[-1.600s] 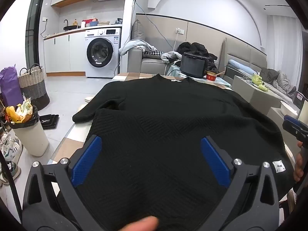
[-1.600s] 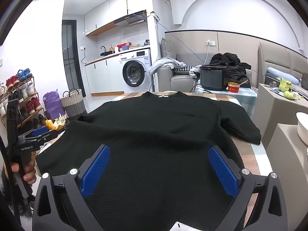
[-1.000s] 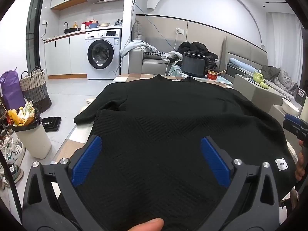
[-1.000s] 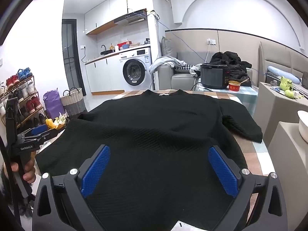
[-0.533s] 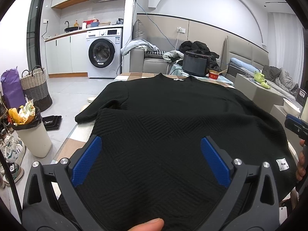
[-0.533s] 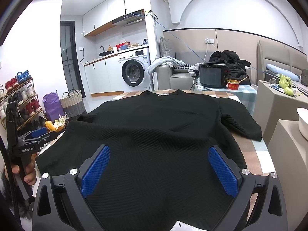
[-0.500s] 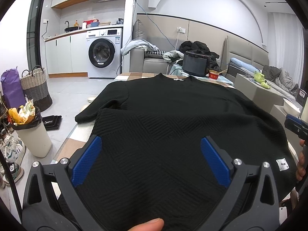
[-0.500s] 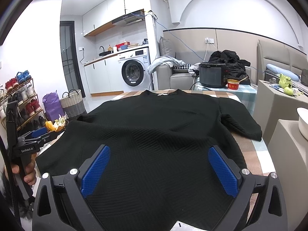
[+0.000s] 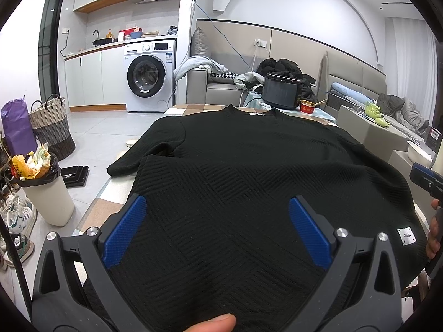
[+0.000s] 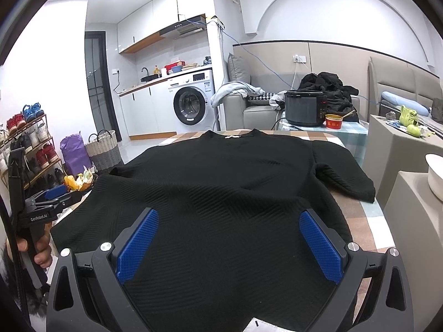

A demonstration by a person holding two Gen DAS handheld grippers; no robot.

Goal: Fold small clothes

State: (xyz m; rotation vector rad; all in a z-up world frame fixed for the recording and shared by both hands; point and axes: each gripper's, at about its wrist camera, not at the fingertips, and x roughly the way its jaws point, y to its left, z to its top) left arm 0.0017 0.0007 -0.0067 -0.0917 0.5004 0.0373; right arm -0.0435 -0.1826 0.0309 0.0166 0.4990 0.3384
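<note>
A black textured sweater [image 9: 235, 171] lies spread flat on the checked table [image 9: 110, 193], collar at the far end, both sleeves out to the sides. Its hem with a small white tag [image 9: 406, 235] is nearest me. My left gripper [image 9: 217, 221] hovers open over the hem's left part, nothing between its blue pads. My right gripper [image 10: 229, 233] hovers open over the right part of the same sweater [image 10: 229, 182]. Each gripper shows at the edge of the other's view, held by a hand.
A white bin [image 9: 45, 193] with rubbish stands left of the table, baskets and a shoe rack [image 10: 25, 144] beyond. A dark rice cooker [image 10: 304, 108] and red cup sit on a side table behind the collar. Low grey tables [image 10: 401, 149] stand to the right.
Both grippers have drifted slightly over the sweater, staying open. The sweater lies much as before, a little smoother near the hem.
</note>
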